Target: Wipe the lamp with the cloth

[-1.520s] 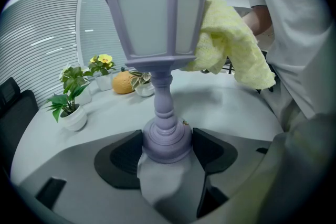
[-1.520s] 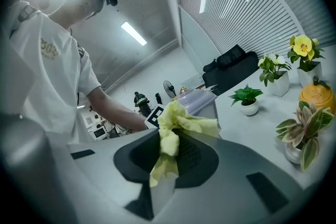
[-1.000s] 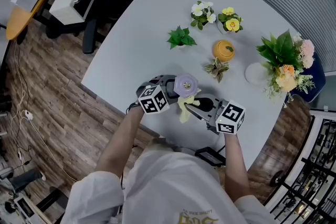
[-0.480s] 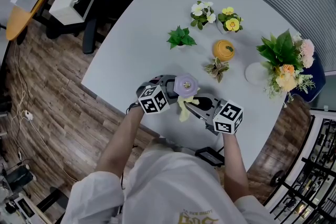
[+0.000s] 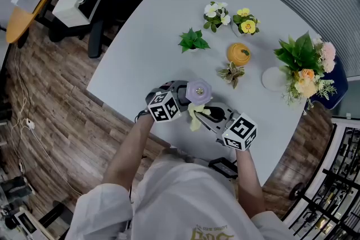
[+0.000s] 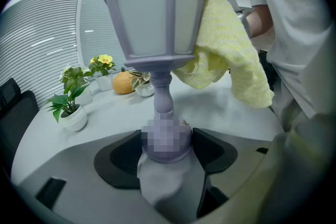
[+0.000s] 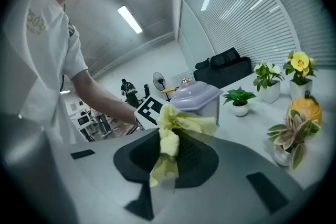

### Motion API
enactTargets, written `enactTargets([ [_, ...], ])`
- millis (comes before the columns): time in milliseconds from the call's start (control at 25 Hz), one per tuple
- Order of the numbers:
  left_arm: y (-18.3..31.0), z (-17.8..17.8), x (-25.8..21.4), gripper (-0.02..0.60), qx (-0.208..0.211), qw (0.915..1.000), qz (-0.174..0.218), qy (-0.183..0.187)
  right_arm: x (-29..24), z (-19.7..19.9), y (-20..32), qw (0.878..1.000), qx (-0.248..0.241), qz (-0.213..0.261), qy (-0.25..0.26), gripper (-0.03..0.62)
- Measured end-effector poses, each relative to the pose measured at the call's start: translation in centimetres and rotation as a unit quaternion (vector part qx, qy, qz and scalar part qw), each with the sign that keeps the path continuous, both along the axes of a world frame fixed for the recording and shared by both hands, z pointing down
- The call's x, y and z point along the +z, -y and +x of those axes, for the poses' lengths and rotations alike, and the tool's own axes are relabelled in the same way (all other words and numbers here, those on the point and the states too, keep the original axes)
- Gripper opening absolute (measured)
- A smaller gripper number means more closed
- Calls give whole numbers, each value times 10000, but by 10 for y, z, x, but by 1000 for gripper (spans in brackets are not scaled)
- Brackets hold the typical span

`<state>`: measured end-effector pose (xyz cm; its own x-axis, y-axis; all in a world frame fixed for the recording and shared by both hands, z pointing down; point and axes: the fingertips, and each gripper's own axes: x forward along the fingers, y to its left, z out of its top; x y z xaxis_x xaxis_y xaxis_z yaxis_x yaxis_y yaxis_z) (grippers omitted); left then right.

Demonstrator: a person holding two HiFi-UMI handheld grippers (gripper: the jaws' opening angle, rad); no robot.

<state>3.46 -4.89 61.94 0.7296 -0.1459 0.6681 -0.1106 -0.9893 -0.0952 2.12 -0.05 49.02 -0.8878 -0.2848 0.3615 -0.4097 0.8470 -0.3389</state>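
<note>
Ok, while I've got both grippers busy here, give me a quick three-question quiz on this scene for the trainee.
1. True or false: the left gripper holds the lamp by its lantern head.
2. What is the right gripper shut on? A: the cloth. B: the lamp. C: nothing.
3. Short answer: which part of the lamp does the cloth touch?

Key
1. False: its jaws close on the rounded base, below the stem.
2. A.
3. The side of the lantern head at the top.
</note>
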Motion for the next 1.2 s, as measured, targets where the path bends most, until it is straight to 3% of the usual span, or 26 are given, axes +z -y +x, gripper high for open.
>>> enactTargets([
  [200,1,0,0,301,-4,10000,4,8,1,-6,-2,9943,112,747,-752,67],
  [400,2,0,0,300,-7,10000,10,10,0,-12,-2,9875,150,1129,-1088,67],
  [1200,0,-1,-1,301,-3,10000,-7,0,-6,-27,-4,9910,62,1068,-801,67],
])
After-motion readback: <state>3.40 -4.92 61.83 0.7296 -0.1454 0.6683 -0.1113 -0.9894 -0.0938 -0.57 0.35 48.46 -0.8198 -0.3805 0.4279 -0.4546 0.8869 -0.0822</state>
